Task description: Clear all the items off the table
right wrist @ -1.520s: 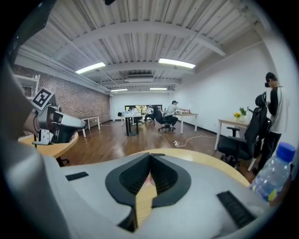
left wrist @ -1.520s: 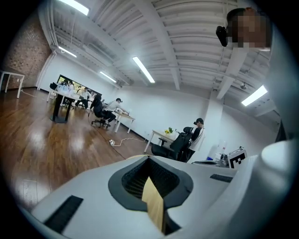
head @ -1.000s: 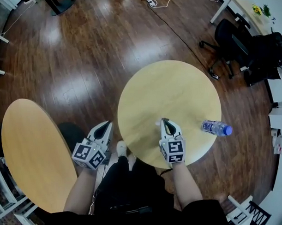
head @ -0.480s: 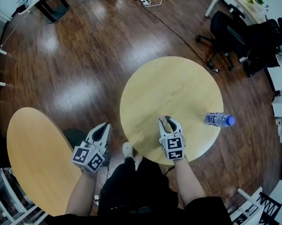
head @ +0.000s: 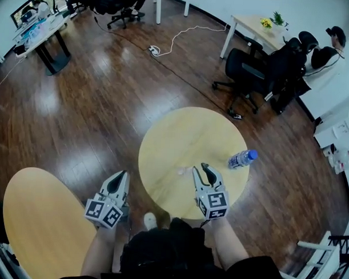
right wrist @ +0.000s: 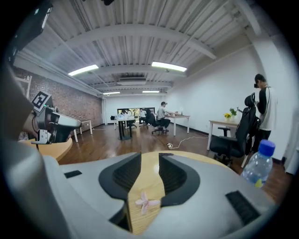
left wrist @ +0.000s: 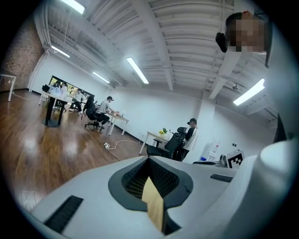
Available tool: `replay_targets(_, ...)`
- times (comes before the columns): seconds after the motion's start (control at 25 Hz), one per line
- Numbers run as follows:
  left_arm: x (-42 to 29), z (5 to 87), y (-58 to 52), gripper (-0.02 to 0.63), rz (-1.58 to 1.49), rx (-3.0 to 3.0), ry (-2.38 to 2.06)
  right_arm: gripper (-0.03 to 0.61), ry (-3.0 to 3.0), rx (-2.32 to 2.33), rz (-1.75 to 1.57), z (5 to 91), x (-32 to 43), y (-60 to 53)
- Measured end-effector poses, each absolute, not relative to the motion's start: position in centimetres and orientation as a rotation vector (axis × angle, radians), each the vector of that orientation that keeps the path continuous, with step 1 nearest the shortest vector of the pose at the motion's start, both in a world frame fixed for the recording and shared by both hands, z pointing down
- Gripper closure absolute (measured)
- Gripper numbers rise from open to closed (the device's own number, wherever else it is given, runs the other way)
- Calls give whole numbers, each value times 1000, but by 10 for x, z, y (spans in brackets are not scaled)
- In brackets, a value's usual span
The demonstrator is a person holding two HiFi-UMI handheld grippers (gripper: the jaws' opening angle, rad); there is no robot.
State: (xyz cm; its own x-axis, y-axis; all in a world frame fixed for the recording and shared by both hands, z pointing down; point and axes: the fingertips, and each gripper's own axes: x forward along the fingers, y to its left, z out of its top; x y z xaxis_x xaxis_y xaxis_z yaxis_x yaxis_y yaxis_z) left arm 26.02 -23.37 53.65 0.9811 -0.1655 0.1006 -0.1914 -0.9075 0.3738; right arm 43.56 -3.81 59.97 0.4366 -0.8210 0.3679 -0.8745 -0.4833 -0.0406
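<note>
A clear water bottle [head: 242,159] with a blue cap stands near the right edge of the round wooden table [head: 186,133]. In the right gripper view the bottle [right wrist: 258,164] is off to the right. My right gripper [head: 200,167] hovers over the table's near part, jaws slightly apart and gripping nothing. A small pink flower [right wrist: 147,203] lies on the tabletop seen in the gap of the right gripper [right wrist: 149,154]. My left gripper [head: 123,174] hangs over the floor left of the table. In its own view the left gripper [left wrist: 149,159] has its jaws together.
A second wooden table [head: 40,217] stands at the near left. Black office chairs [head: 251,67] and a desk with flowers [head: 264,23] are beyond the round table. A cable [head: 178,36] lies on the wood floor. A person [right wrist: 261,107] stands at the right.
The right gripper's jaws have parted from shut. The head view has swung upward and shows more of the room. The left gripper has hardly moved.
</note>
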Motion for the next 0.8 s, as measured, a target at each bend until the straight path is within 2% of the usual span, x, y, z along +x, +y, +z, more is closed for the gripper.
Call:
replay_targets(0.2,260,509,-238,614,-26,2784,-219,458,-1546,2638,311,543,435,-33)
replay_targets(0.6,262,487,-239,614,-148,2826,-186,574,-1578,2749,111,494,430,-42)
replay_targets(0.8,268,474,-243,614,-228,2807,-190,575,-1537,2786,89,484,440,-33)
